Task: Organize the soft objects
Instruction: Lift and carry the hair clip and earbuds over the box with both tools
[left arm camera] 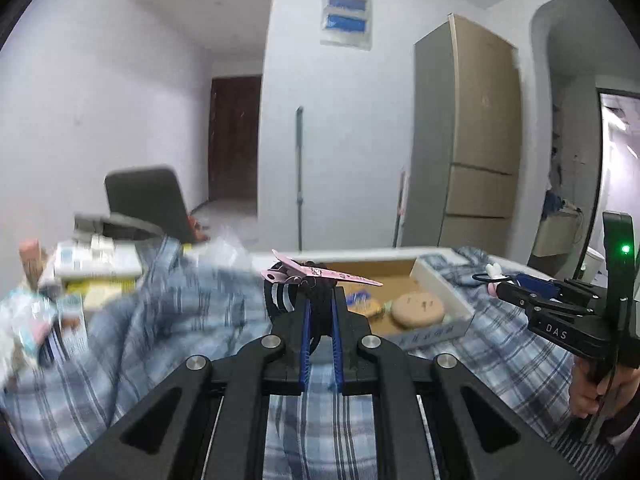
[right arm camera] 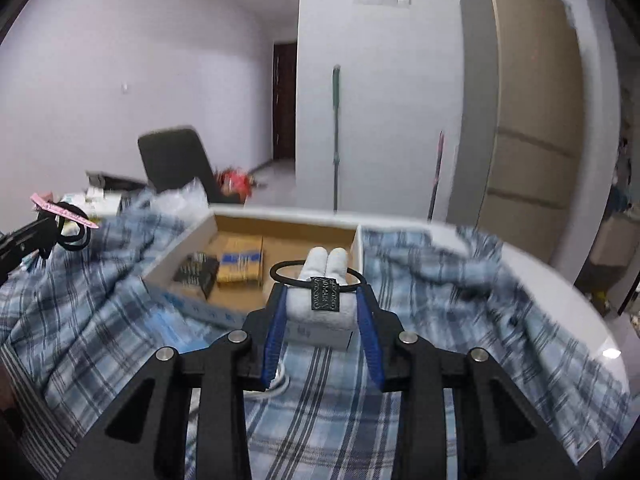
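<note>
The left gripper (left arm camera: 320, 300) is clamped tight on a black hair tie with a pink tag (left arm camera: 320, 274), the loop pinched between its blue pads so the tag juts out above the tips; it hangs above the checked cloth, just on the near side of the cardboard box (left arm camera: 444, 292), probably held for dropping in. The right gripper (right arm camera: 322, 300) has closed on a white rabbit-eared hair tie (right arm camera: 324, 280), its jaws pressing the plush body while the black elastic ring and a dark label sit across the front; this one is poised at the box's near wall, ears pointing over the rim. The box serves as the collecting place. Counted: two grippers, two hair ties in hand, one box. Inside it, the left view shows one round tan cushion-like piece (left arm camera: 418, 310) and a blue-and-yellow item; the right view shows a dark packet and a yellow-blue one.
</note>
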Demonstrator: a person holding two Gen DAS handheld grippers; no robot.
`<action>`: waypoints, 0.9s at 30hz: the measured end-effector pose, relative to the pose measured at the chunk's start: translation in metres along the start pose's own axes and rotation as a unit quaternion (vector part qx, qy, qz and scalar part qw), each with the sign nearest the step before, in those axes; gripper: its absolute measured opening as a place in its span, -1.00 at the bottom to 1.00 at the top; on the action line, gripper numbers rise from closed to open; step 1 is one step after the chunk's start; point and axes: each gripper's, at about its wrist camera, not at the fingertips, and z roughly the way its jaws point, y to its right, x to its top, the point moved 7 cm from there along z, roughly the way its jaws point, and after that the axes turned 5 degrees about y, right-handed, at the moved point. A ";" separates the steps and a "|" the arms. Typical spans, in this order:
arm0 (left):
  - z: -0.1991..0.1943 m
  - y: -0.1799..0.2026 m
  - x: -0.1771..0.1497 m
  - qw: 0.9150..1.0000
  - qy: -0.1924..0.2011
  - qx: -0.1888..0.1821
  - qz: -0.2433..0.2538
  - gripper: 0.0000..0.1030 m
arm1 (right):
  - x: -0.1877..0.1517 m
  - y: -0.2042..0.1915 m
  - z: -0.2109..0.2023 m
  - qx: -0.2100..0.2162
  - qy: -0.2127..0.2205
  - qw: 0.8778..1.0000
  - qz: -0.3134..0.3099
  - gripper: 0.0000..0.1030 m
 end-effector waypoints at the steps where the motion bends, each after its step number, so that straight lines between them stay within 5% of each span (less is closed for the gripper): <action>1: -0.003 0.001 0.009 1.000 0.011 0.000 0.010 -0.81 | 0.006 -0.001 -0.004 -0.003 0.010 1.000 -0.003 -0.34; 5: -0.011 0.010 0.048 0.998 0.051 -0.007 0.042 -0.81 | 0.036 -0.006 -0.018 -0.015 0.047 0.999 -0.017 -0.34; 8: -0.010 0.017 0.074 0.997 0.072 -0.026 0.020 -0.81 | 0.066 -0.007 -0.023 -0.024 0.080 0.996 -0.010 -0.34; 17: 0.025 0.031 0.100 0.992 0.115 -0.044 -0.012 -0.81 | 0.129 -0.005 -0.009 -0.059 0.159 0.985 -0.008 -0.37; 23: 0.093 0.027 0.088 0.997 0.065 -0.042 -0.015 -0.81 | 0.112 -0.001 0.031 -0.058 0.124 0.991 0.001 -0.37; 27: 0.133 0.016 0.056 0.999 -0.007 -0.023 -0.035 -0.81 | 0.084 -0.002 0.056 -0.058 0.090 0.994 -0.025 -0.37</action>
